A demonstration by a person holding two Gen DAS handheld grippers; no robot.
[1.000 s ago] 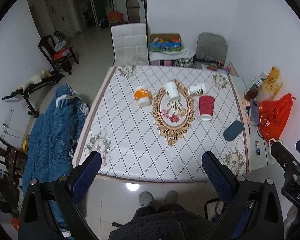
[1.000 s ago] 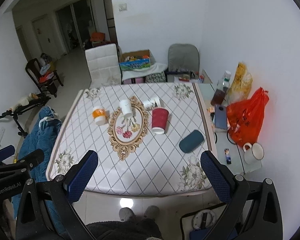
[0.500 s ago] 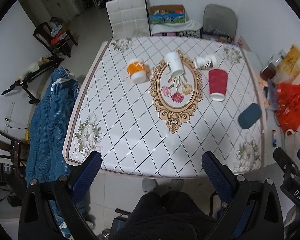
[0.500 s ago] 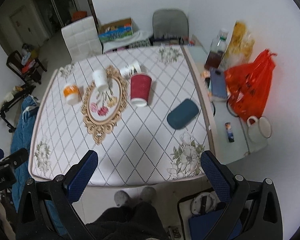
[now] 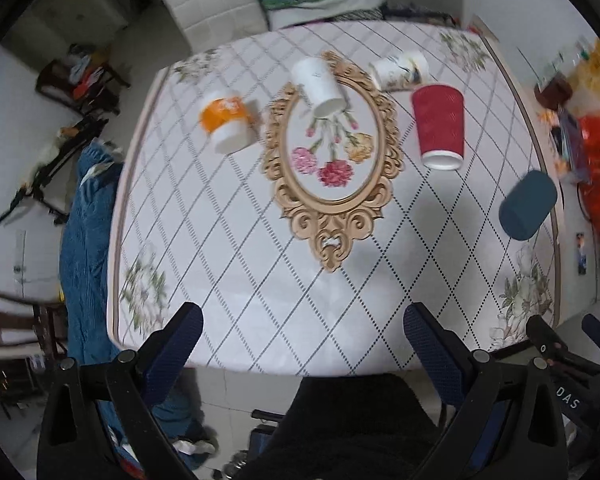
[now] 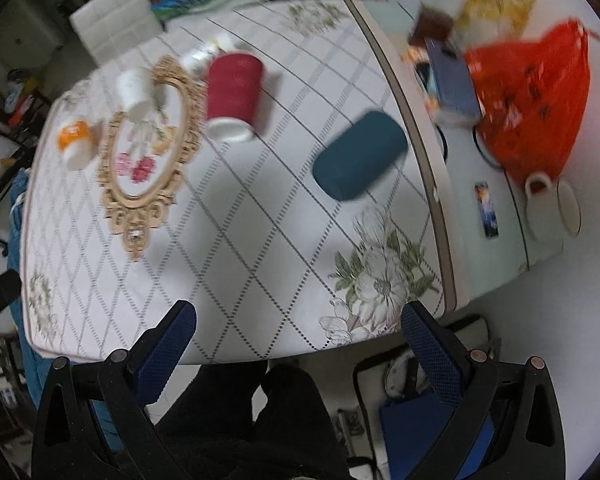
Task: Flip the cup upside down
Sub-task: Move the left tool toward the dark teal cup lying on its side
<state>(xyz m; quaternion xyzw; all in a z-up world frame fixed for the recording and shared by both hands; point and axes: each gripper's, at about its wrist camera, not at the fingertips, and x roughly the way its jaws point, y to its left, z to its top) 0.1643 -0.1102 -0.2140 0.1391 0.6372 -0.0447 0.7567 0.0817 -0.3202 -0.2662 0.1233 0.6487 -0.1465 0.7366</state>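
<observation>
Cups stand and lie across a table [image 5: 260,280] covered in a white cloth with a diamond grid, flower corners and a gold-framed oval of carnations at its centre. The red cup [image 5: 438,126] [image 6: 233,94], ribbed, stands mouth-down with its white rim on the cloth, just right of the oval. A plain white cup [image 5: 318,86] [image 6: 134,90] sits at the oval's far end, apparently also mouth-down, though the fisheye tilt makes this hard to confirm. A printed paper cup [image 5: 398,70] [image 6: 206,54] lies on its side just behind the red one. An orange-and-white cup [image 5: 226,120] [image 6: 75,148] stands left of the oval. A dark teal case [image 5: 528,204] [image 6: 360,160] lies near the table's right edge, well apart from the cups. Beyond that edge, on a side surface, sit an orange plastic bag [image 6: 536,96] and a white mug [image 6: 540,184]. The left gripper [image 5: 302,344] hangs over the near edge of the table with its blue-padded fingers spread wide and nothing between them. The right gripper [image 6: 296,342] is likewise spread wide and empty, hovering above the near right corner by a printed flower. Both views are somewhat motion-blurred.
</observation>
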